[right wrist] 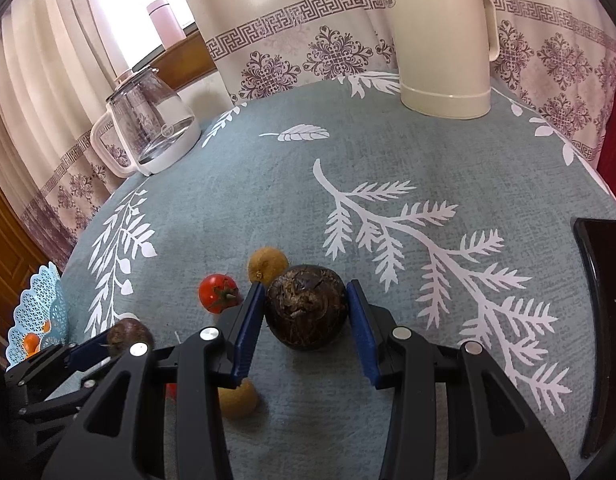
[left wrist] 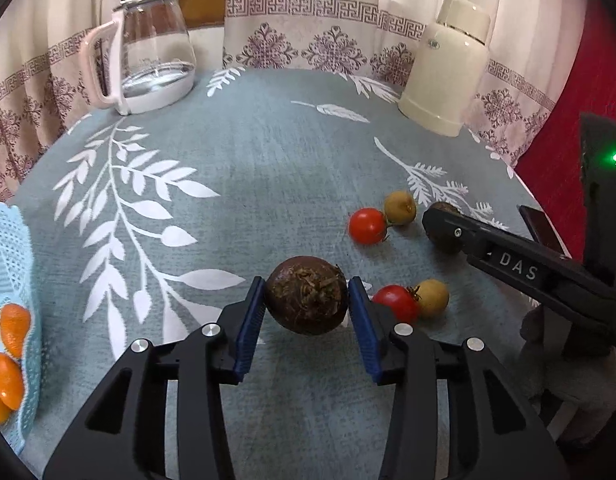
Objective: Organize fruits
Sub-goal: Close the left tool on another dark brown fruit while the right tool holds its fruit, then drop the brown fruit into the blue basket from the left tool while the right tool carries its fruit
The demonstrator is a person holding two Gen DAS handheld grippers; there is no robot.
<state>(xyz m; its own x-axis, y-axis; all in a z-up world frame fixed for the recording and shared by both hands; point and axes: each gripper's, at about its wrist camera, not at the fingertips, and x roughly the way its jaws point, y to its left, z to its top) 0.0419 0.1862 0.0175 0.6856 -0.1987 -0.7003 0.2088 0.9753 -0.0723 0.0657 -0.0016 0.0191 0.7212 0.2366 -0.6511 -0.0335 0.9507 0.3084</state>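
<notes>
My left gripper (left wrist: 306,283) is shut on a dark brown round fruit (left wrist: 308,306), its blue pads pressed on both sides. My right gripper (right wrist: 306,286) is shut on a second dark brown fruit (right wrist: 304,318) that sits low over the grey leaf-print tablecloth (right wrist: 268,200). In the left wrist view the right gripper (left wrist: 439,222) shows at the right, partly hiding that fruit. Loose on the cloth lie two red tomatoes (left wrist: 367,226) (left wrist: 396,302) and two tan round fruits (left wrist: 400,207) (left wrist: 431,298). A light blue mesh basket (left wrist: 12,264) at the far left holds several orange fruits (left wrist: 14,328).
A glass kettle (left wrist: 152,56) stands at the back left and a cream thermos jug (left wrist: 447,68) at the back right. A black flat object (right wrist: 599,320) lies by the table's right edge. Patterned curtains hang behind the table. A pink bottle (right wrist: 166,20) stands on the sill.
</notes>
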